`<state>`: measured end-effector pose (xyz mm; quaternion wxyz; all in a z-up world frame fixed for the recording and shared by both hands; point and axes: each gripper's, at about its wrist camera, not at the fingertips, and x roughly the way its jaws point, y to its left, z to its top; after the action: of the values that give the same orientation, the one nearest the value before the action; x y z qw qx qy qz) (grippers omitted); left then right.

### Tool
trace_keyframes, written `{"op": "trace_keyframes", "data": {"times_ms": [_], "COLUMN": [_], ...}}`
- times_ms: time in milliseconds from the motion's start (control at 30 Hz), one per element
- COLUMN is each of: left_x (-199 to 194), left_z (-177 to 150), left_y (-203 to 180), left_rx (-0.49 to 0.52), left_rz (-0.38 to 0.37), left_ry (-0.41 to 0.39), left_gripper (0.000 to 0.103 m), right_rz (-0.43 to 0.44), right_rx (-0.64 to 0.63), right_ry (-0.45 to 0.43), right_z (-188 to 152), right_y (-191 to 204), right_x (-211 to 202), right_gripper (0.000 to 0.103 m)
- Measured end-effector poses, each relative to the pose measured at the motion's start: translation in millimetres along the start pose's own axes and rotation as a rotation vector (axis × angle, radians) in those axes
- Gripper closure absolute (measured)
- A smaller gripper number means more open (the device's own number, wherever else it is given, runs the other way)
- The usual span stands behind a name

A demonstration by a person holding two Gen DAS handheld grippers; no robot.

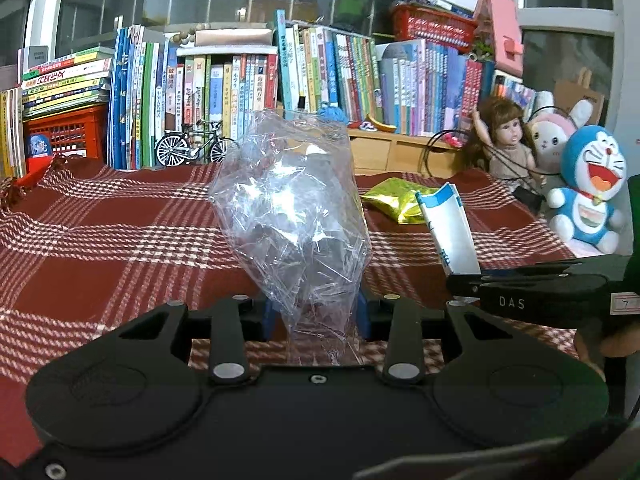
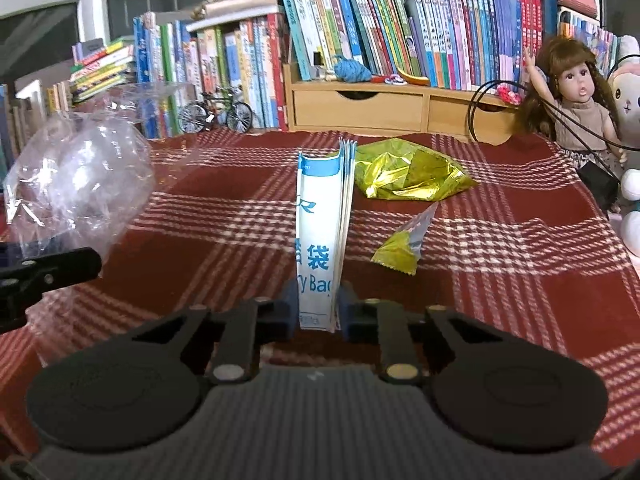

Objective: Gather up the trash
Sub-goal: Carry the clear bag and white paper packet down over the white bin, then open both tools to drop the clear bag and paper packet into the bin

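Observation:
A crumpled clear plastic bag stands up between the blue pads of my left gripper, which is shut on its lower end above the red plaid cloth. My right gripper is shut on a white-and-blue paper packet, held upright and edge-on. In the left wrist view that packet and the right gripper show at the right. In the right wrist view the clear bag and a left gripper finger show at the left. A gold foil bag and a small yellow wrapper lie on the cloth beyond the packet.
Rows of books line the back, above a wooden drawer unit. A model bicycle stands at the cloth's far edge. A doll and a blue plush toy sit at the right edge.

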<state>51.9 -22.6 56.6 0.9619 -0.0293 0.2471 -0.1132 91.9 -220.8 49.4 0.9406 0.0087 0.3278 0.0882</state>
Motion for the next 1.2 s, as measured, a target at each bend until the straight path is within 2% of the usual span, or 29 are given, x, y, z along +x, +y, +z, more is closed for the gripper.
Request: {"op": "trace_keyframes", "data": {"times_ms": [333,533,633,733,867,1033,1200], "left_x": [-58.7,-105.3,-132.1,-156.2,-184.9,-198.8,-192.7], "left_z": [-25.8,-63.3,-90.5,-116.9,-148.3,-183.7,-211.3], "left_y": [-9.1,-16.4,-23.4,-25.0,-17.7,-19.5,-28.7], "left_rx": [-0.029,-0.044,-0.034,-0.037,-0.116,-0.064,-0.049], "left_rz": [-0.061,-0.091,-0.090,-0.074,-0.073,-0.069,-0.074], "left_ry": [0.004,-0.001,0.031,0.070,0.128,0.229,0.327], "left_gripper": [0.068,0.068,0.068,0.068,0.068,0.070,0.071], "right_rz": [0.081,0.128,0.145,0.181,0.193,0.201,0.189], "right_rx": [0.022,0.037,0.052,0.074,0.064,0.081,0.112], "right_ry": [-0.039,-0.057,-0.052,-0.027,0.018,0.116,0.221], "right_z": [-21.4,-52.0,-72.4,-94.6,-127.6,-169.8,-206.5], "right_y": [13.8,27.0,33.1,37.0,44.5,51.6,56.4], "right_x": [-64.0,-106.2,-124.7,-140.8,-161.5,-170.8,-161.2], "right_gripper": [0.078,0.078,0.078,0.079,0.079,0.079,0.079]}}
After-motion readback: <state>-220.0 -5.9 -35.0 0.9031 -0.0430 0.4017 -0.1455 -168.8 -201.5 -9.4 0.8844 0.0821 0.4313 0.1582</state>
